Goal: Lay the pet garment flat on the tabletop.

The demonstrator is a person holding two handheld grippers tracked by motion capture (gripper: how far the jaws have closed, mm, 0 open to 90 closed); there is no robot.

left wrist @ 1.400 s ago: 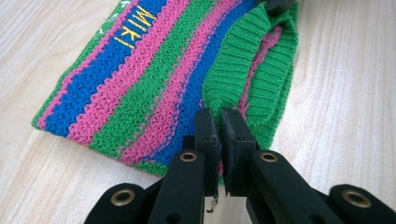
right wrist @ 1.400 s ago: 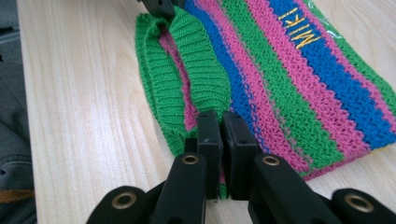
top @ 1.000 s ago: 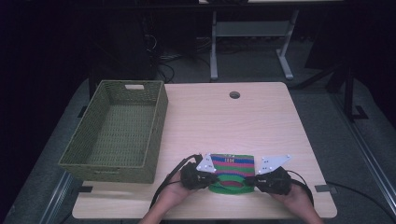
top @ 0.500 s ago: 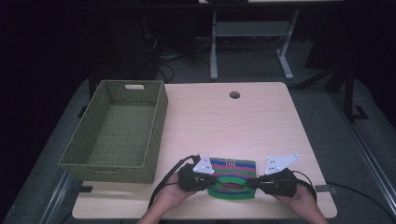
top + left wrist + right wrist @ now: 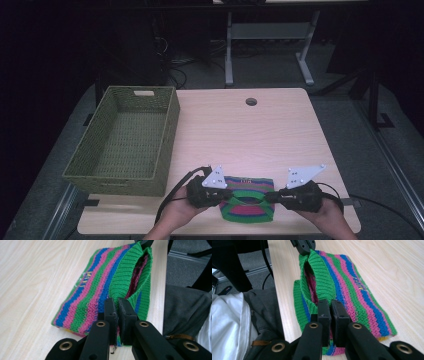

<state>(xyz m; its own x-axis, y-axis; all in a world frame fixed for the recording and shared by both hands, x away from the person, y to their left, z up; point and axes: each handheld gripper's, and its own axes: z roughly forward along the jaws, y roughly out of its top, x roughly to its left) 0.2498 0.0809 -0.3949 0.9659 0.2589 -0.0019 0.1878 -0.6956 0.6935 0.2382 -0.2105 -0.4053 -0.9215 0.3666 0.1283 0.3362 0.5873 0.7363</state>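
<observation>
A knitted hat [image 5: 248, 206] with green, blue and pink stripes lies near the table's front edge. My left gripper [image 5: 227, 196] is shut on the left side of its green ribbed rim, and my right gripper [image 5: 270, 197] is shut on the right side. In the left gripper view, the jaws [image 5: 117, 306] pinch the rim of the hat [image 5: 100, 285], with the right gripper [image 5: 145, 242] at the far end. The right gripper view mirrors this: the jaws [image 5: 330, 307] are closed on the hat [image 5: 352, 282], and the left gripper [image 5: 303, 246] is beyond. The rim gapes open between them.
A green woven basket [image 5: 116, 180] stands empty on the left of the wooden table [image 5: 250, 140]. A round cable hole [image 5: 251, 101] sits near the far edge. The person's lap lies just past the front edge.
Both grippers and the hat have shifted a little toward the front edge. The right gripper has eased slightly rightward, stretching the rim.
</observation>
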